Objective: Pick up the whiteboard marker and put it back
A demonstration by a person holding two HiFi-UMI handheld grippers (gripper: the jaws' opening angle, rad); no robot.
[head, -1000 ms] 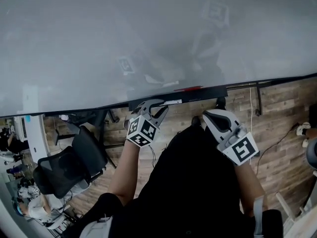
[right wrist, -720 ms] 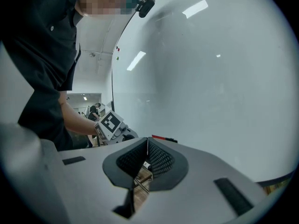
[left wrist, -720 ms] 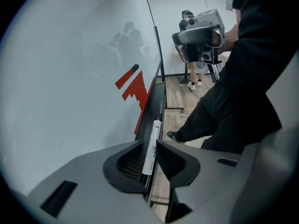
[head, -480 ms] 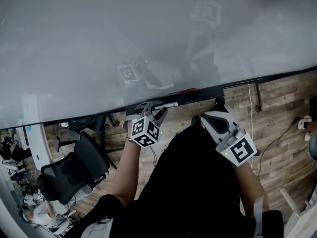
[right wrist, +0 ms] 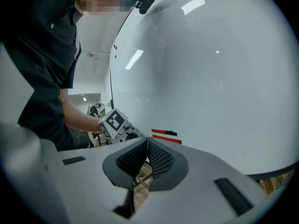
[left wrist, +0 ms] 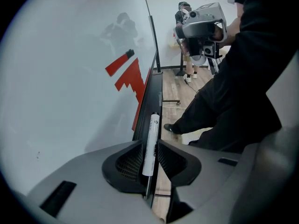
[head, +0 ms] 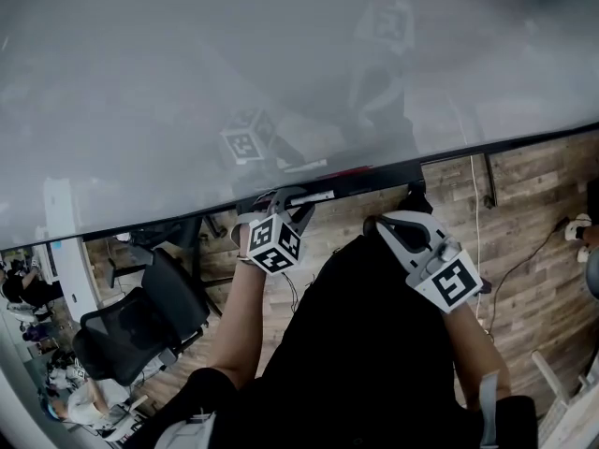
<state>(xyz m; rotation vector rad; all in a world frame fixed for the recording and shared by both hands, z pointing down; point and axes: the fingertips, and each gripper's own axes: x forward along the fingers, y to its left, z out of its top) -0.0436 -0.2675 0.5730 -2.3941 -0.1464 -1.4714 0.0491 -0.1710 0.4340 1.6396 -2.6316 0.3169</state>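
Left tongs [left wrist: 150, 144]: clamped on the marker [left wrist: 152, 129]; its lower end is hidden.
Right tongs [right wrist: 147, 147]: closed together, empty.
Change: marker slightly nearer the whiteboard tray [left wrist: 151, 85].

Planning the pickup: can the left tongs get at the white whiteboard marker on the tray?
Likely yes: the white cylindrical whiteboard marker already sits between the left tongs, whose jaws appear closed on it along the black tray; nothing blocks it.

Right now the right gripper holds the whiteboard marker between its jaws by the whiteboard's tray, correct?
No, the left gripper holds the whiteboard marker between its jaws by the tray; the left gripper view shows it. The right gripper is shut, empty.
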